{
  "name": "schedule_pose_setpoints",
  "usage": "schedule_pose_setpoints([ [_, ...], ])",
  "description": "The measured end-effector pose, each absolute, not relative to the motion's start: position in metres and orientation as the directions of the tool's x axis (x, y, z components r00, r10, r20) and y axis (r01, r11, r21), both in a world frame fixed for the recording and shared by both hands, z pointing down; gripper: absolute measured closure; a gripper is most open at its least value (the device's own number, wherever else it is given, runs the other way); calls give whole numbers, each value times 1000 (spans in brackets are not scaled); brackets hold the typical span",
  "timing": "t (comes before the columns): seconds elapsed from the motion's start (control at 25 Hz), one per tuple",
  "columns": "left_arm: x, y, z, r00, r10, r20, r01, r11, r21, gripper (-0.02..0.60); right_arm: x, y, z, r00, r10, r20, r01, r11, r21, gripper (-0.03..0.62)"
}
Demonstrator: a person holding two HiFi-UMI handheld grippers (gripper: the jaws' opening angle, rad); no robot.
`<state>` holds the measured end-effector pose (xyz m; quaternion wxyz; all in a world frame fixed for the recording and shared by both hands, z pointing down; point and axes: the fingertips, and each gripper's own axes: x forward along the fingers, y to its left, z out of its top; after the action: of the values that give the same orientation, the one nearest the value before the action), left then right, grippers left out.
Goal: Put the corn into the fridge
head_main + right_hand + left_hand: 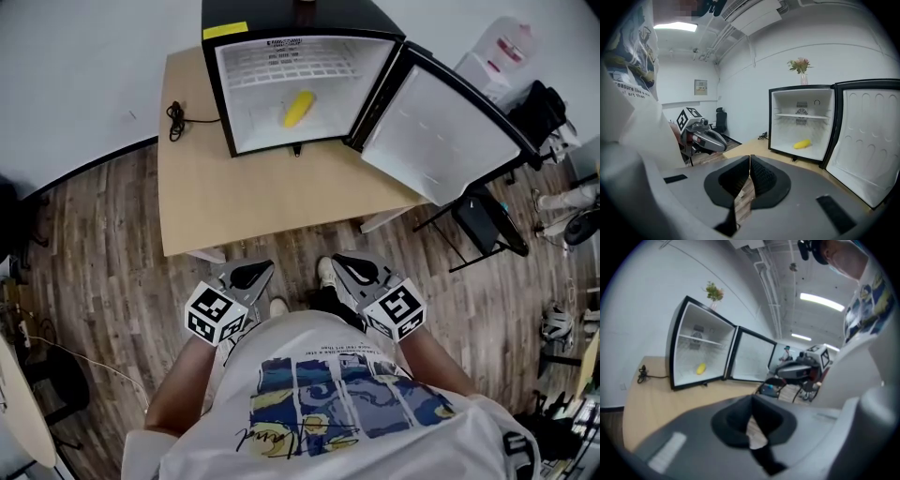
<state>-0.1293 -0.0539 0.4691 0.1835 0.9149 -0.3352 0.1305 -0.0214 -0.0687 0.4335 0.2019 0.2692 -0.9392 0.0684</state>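
The corn [299, 109], smooth and yellow, lies on the fridge [221, 94] floor, slanting front-left to back-right. The left gripper [251, 274] and right gripper [349, 269] are closed and empty.

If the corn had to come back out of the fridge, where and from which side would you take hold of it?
Grip the corn across its middle, reaching in through the open front of the mini fridge. It lies flat and slanted on the fridge floor with bare space around it, so I would turn the jaws to span its narrow width, not its length.
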Motion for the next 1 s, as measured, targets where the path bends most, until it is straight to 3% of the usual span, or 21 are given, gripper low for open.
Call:
schedule_pose_setpoints([
  [1.0,-129,-28,467,757,-568,322,-650,-706,282,572,-35,-44,427,-783,-468,410,-511,859,3,582],
])
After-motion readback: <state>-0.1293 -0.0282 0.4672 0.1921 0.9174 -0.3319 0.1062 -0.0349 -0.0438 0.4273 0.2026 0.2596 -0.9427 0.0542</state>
